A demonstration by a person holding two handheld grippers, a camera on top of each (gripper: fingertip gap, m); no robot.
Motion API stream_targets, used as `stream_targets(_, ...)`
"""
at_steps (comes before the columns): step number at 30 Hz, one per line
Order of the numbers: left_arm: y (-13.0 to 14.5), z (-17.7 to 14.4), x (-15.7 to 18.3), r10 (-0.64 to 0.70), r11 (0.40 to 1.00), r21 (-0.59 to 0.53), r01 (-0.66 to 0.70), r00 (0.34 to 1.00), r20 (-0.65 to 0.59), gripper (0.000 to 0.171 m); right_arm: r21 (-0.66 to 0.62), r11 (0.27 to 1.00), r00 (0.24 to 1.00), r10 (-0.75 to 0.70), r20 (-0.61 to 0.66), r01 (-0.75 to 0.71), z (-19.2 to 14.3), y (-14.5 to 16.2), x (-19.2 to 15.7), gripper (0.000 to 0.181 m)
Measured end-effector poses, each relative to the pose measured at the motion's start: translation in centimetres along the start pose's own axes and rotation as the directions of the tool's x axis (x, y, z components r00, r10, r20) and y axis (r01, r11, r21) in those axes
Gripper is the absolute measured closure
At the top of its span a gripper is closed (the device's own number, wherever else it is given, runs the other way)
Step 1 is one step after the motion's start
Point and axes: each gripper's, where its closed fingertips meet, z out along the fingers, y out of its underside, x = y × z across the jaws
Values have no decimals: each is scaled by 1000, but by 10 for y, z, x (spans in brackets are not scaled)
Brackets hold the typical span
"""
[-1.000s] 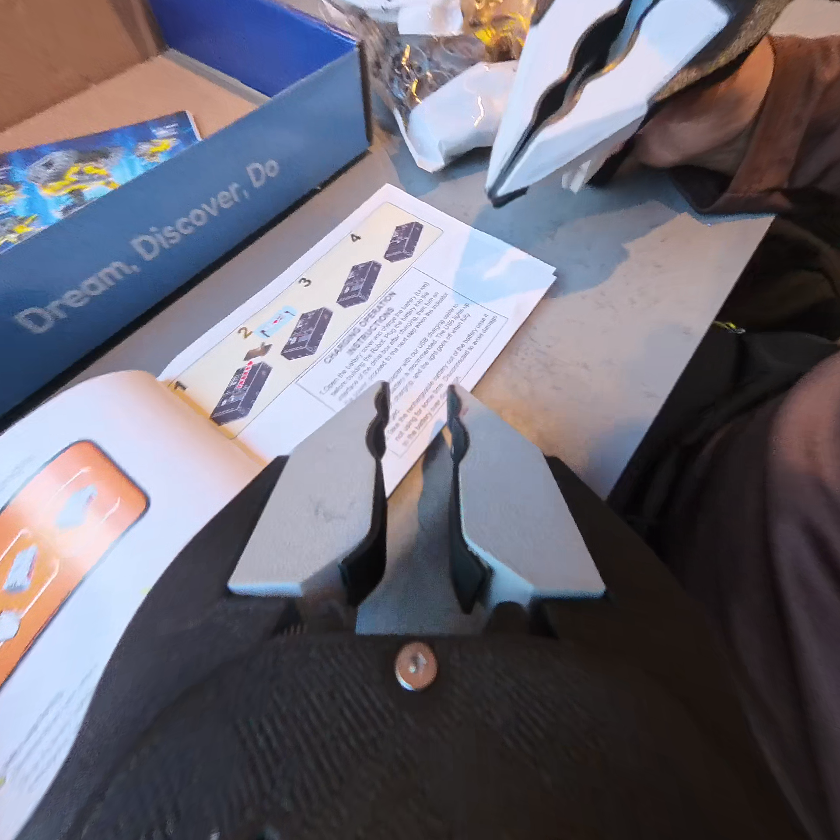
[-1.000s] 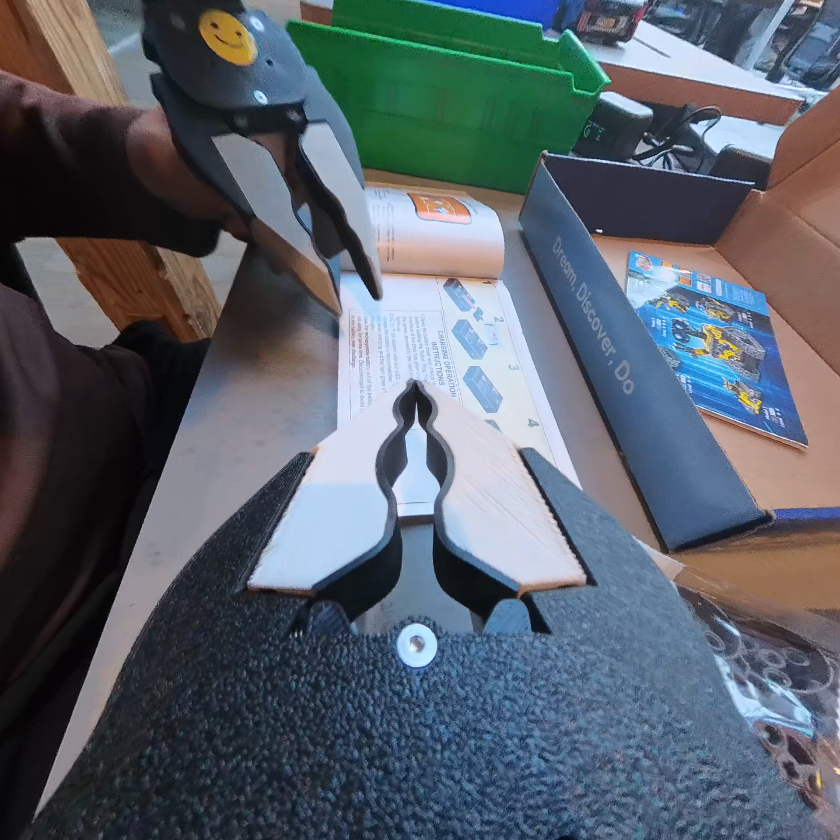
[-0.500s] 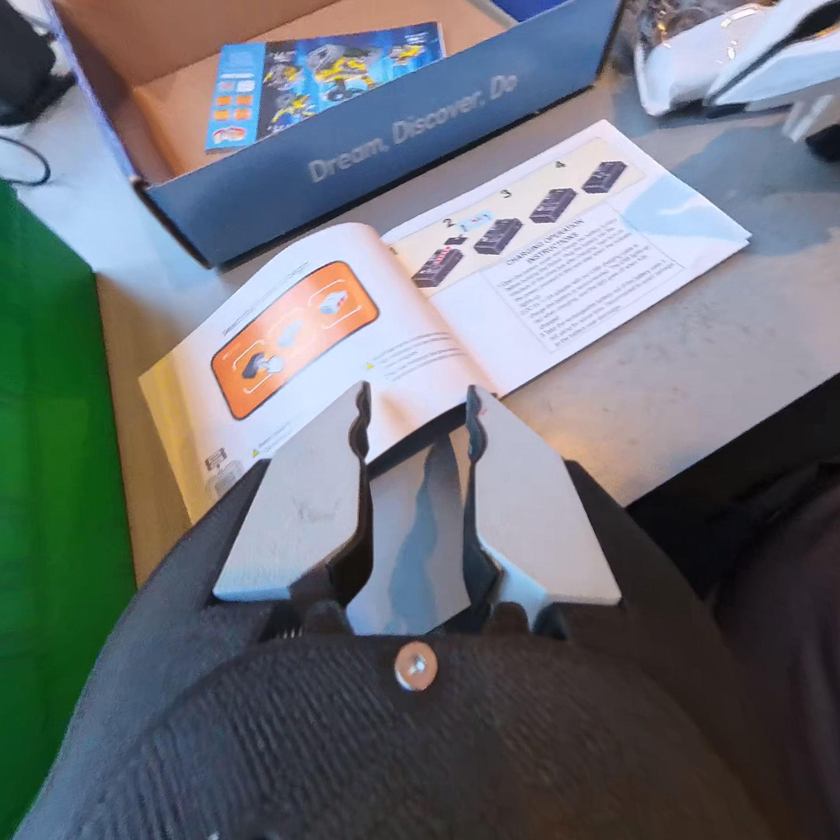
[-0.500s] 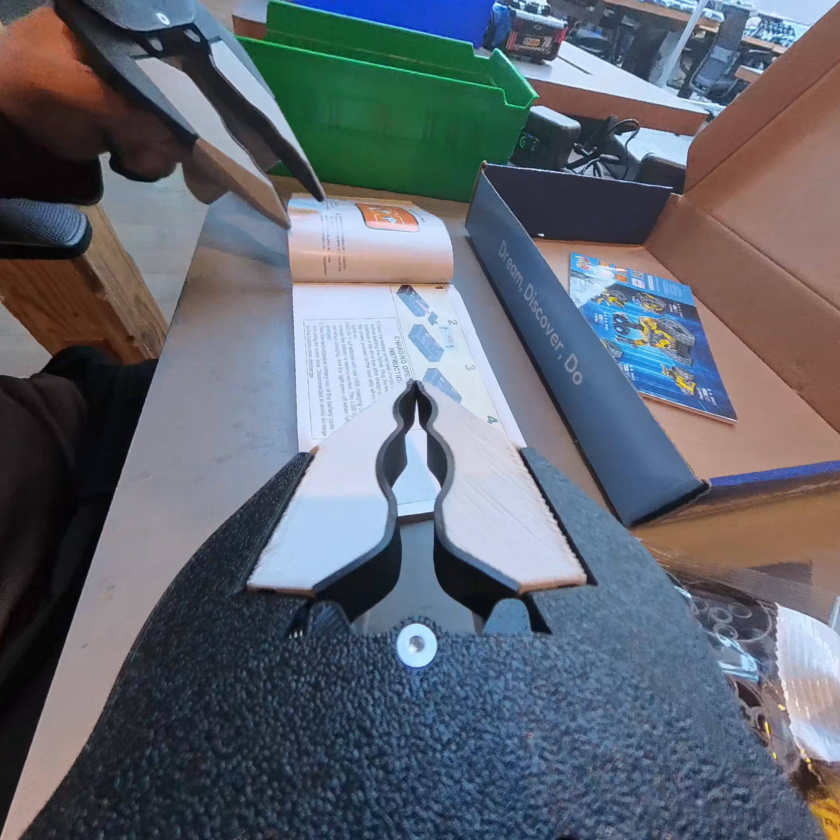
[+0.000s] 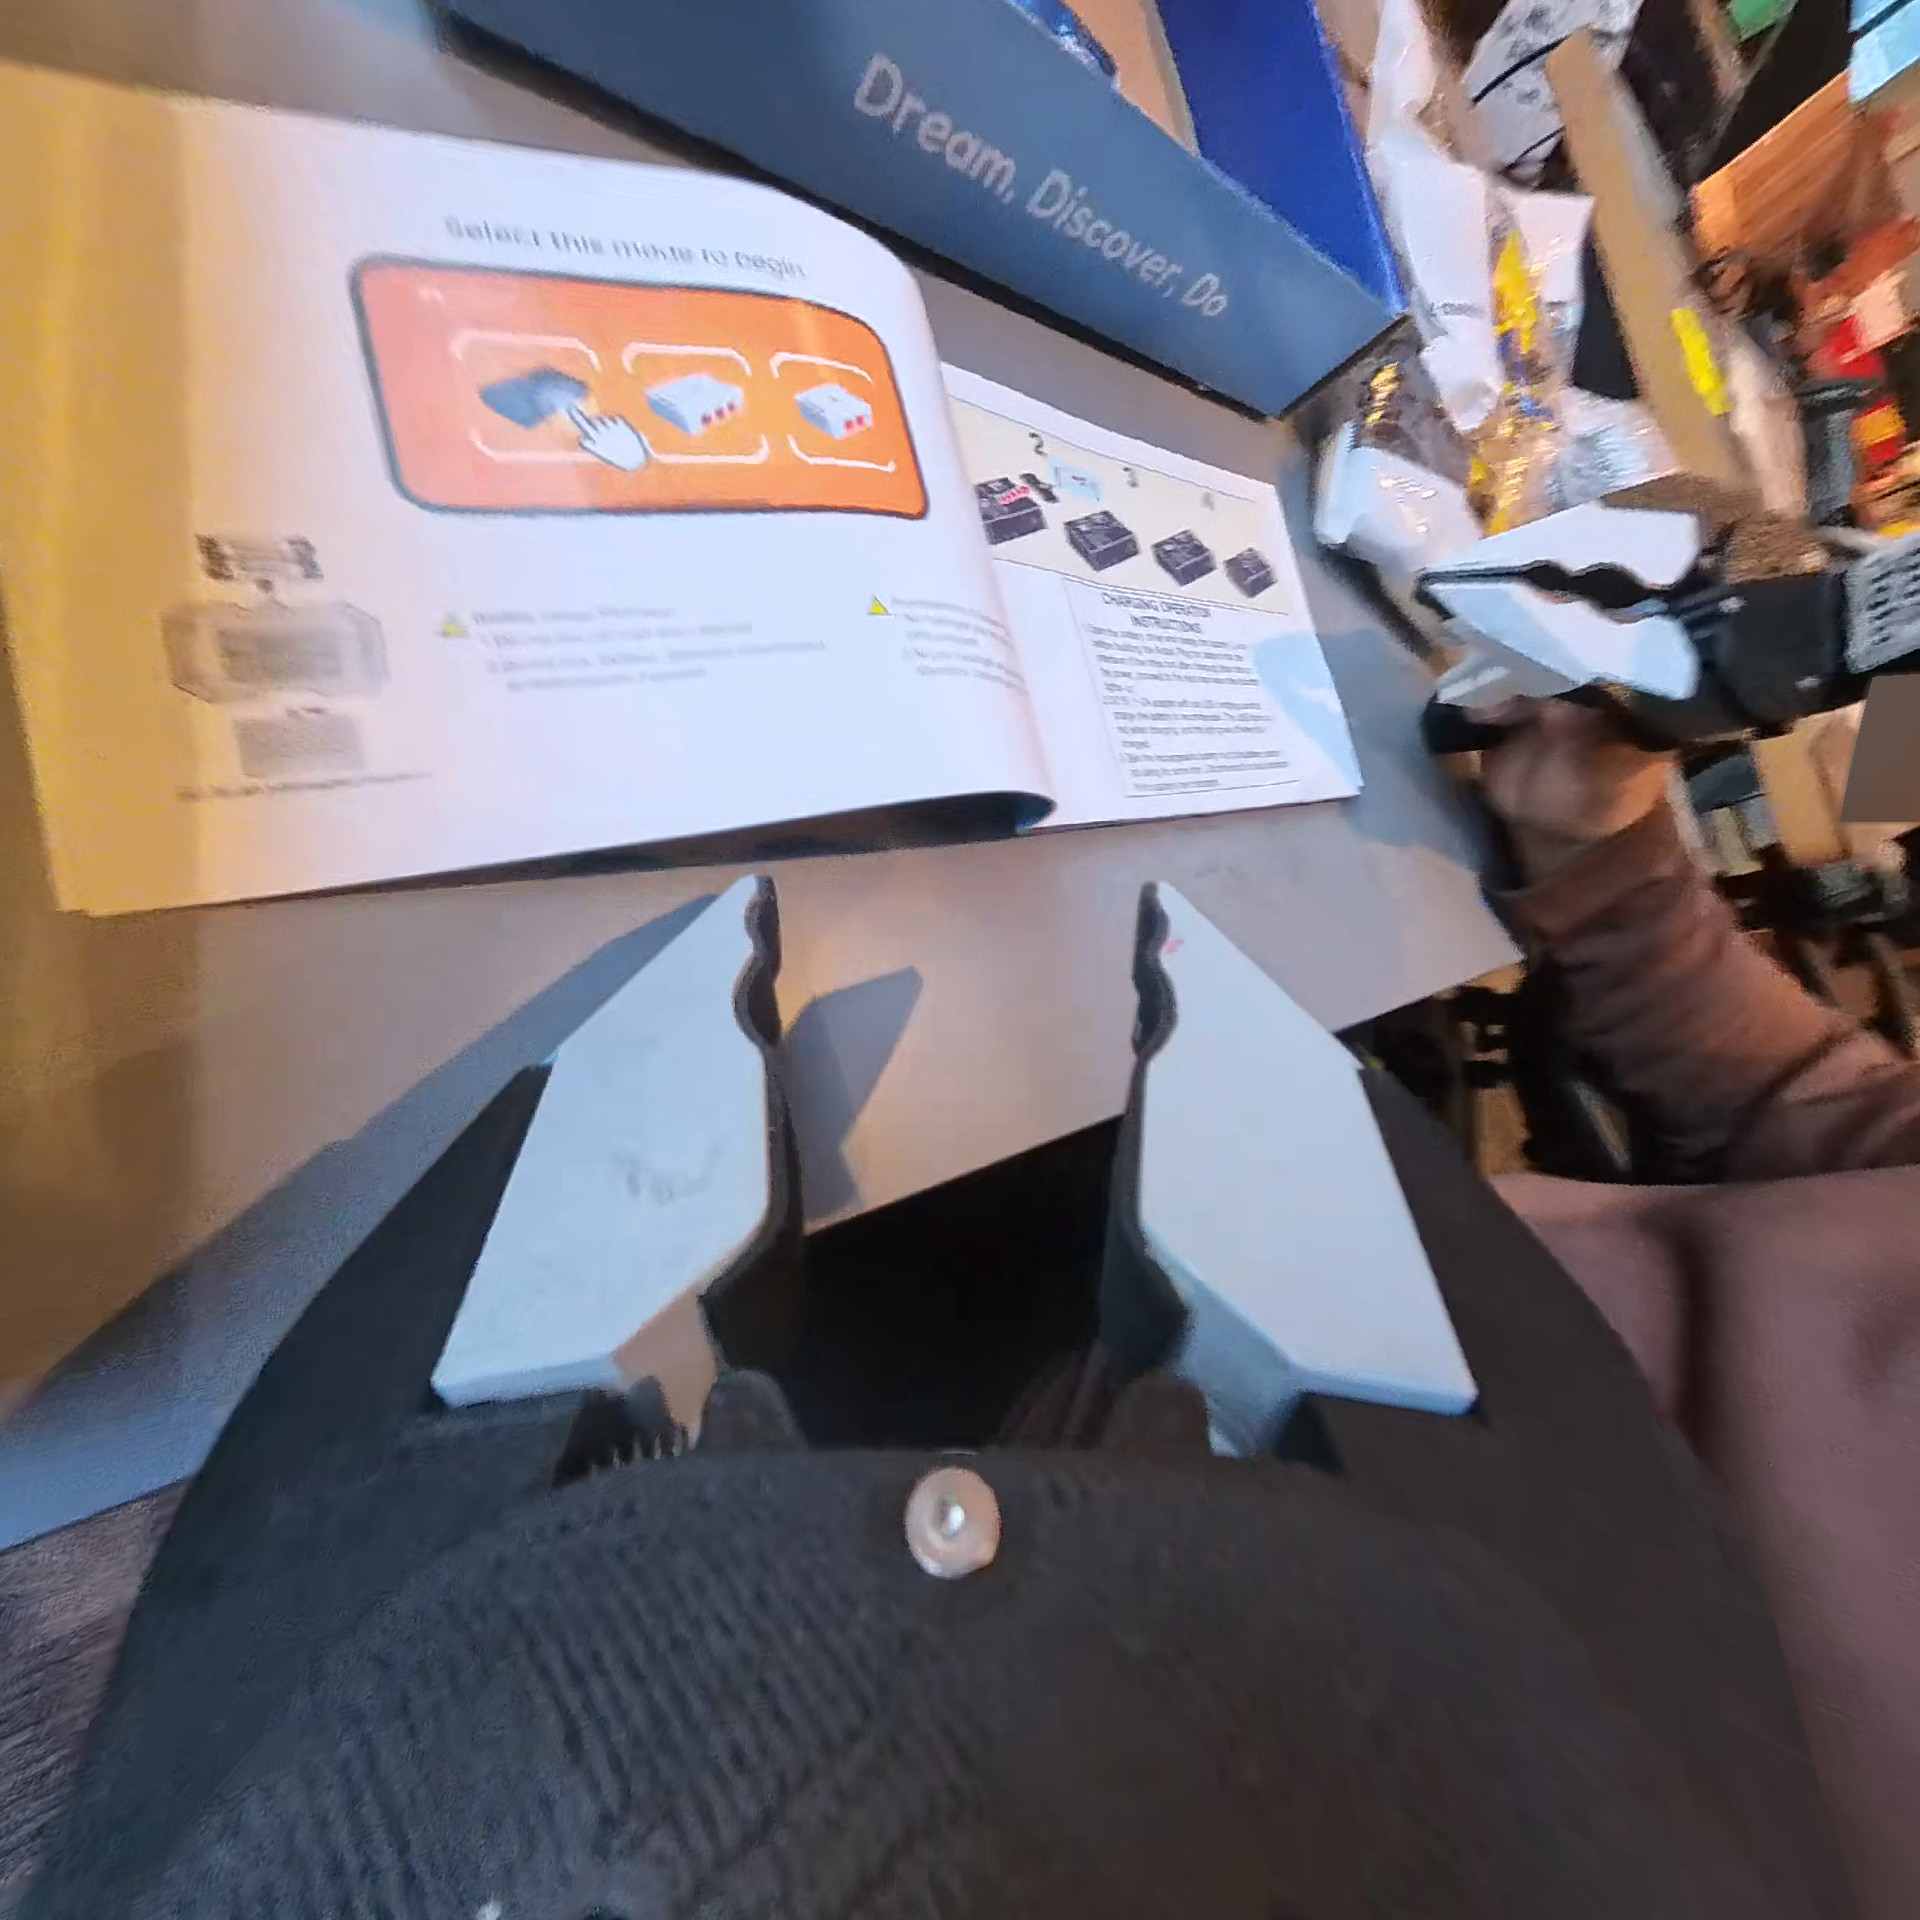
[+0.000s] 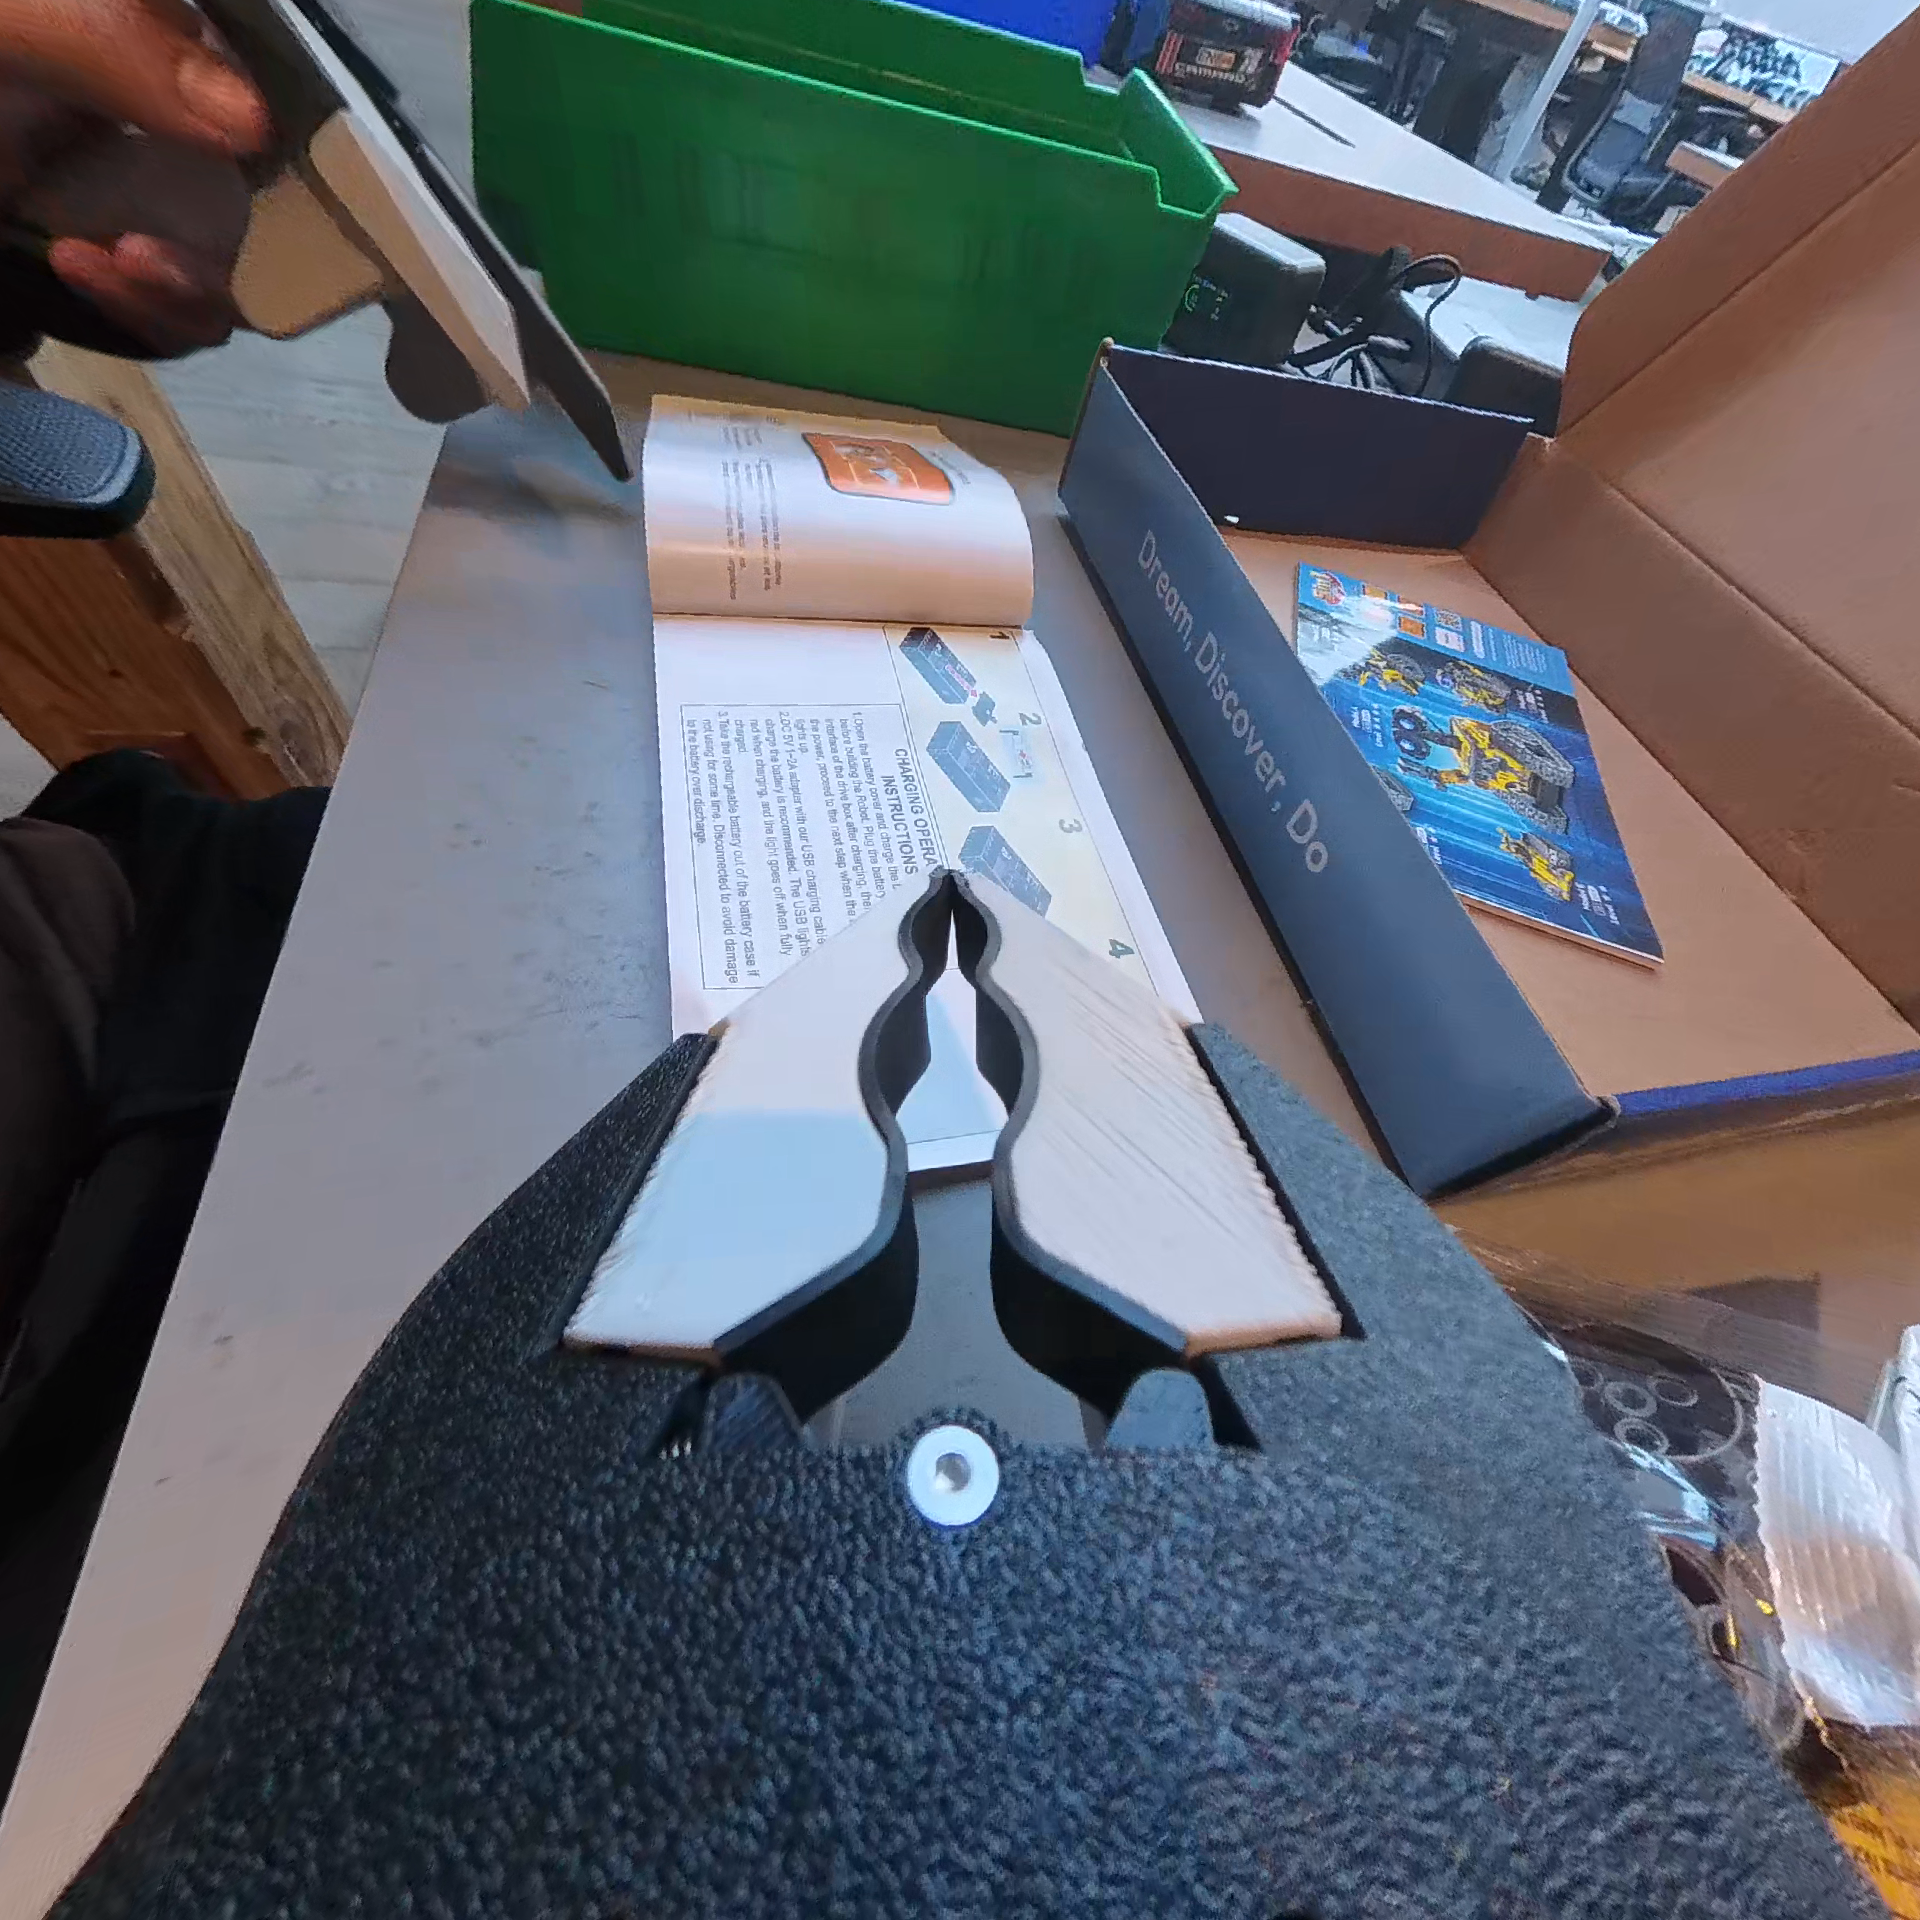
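Right tongs [image 6: 951,883], tips together, apparently empty, hover over the open booklet [image 6: 831,727].

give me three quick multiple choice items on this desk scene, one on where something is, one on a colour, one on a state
1. Where does the blue leaflet lie?
A. inside the open cardboard box
B. on the open booklet
C. in the green bin

2. What colour is the bin behind the open booklet?
A. red
B. green
C. white

3. How does the left claw stand?
A. shut on the booklet
B. shut and empty
C. open and empty

Answers:
1. A, the leaflet rests on the box's brown floor.
2. B, its walls are plain green.
3. C, a wide gap shows between its fingers with only the table behind, while the right claw has its tips together.
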Motion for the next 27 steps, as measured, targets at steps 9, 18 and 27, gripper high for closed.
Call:
stream_targets(9, -27, 30, 9, -145, 986, 65, 155, 980, -139, 93, -14, 1000, 1000, -25, -8, 25, 2, 1, -2, 181)
stream_targets(18, -59, 51, 41, 220, 961, 188, -202, 972, -80, 170, -70, 997, 999, -38, 1, 38, 9, 8, -5, 181)
stream_targets(27, -3, 92, 92, 802, 597, -39, -801, 596, 39, 148, -274, 957, 994, -106, -28, 95, 29, 33, -3, 173)
